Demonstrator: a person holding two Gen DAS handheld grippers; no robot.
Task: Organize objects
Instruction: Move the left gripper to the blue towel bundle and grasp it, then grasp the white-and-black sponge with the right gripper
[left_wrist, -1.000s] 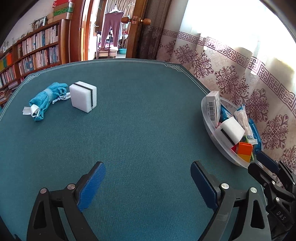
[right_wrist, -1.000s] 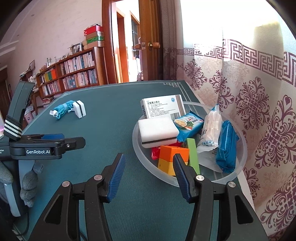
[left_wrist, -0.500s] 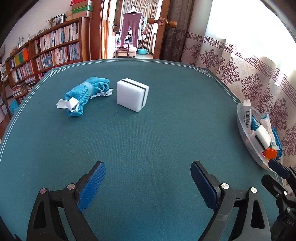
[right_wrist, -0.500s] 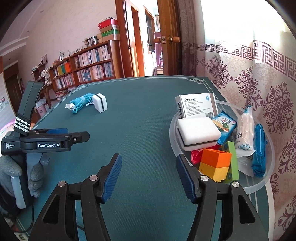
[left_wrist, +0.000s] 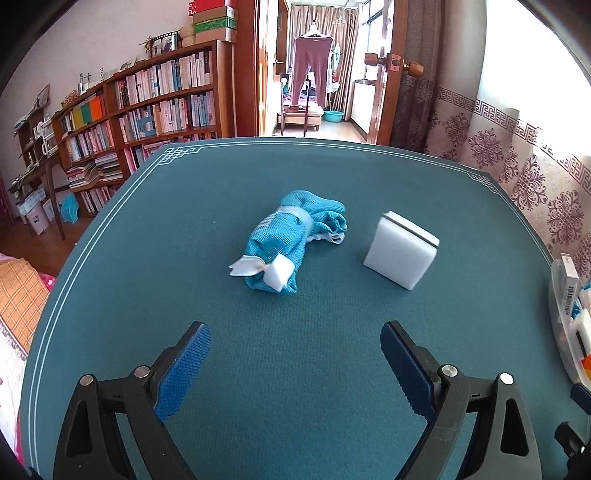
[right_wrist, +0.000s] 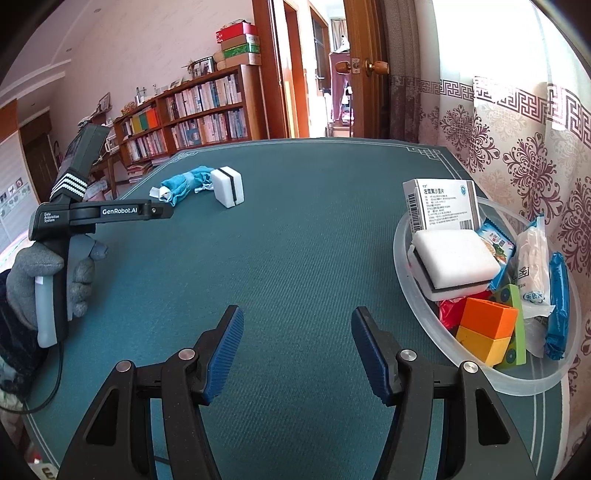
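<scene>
Item 1. Left gripper: jaws are held wide apart over bare teal table cloth, with nothing between the blue pads; released. In the right wrist view its body is seen at 9 o'clock, carried by a grey-gloved hand.

Item 2. Rolled teal towel: laid on the cloth at 12 o'clock from the left gripper, white tags at its near end. In the right wrist view it is found far off at 11 o'clock.

Item 3. White sponge block with a dark stripe: stood on edge just beside the towel, at 1 o'clock from the left gripper, apart from the pads.

Item 4. Right gripper: its jaws have just been opening and are parted over bare cloth, nothing grasped.

Item 5. Clear plastic basin: placed at 2 o'clock from the right gripper, by the patterned curtain. Contained: a white medicine box stood at the far wall, a second white sponge, orange and yellow blocks, a green block, blue and clear snack packets.
</scene>
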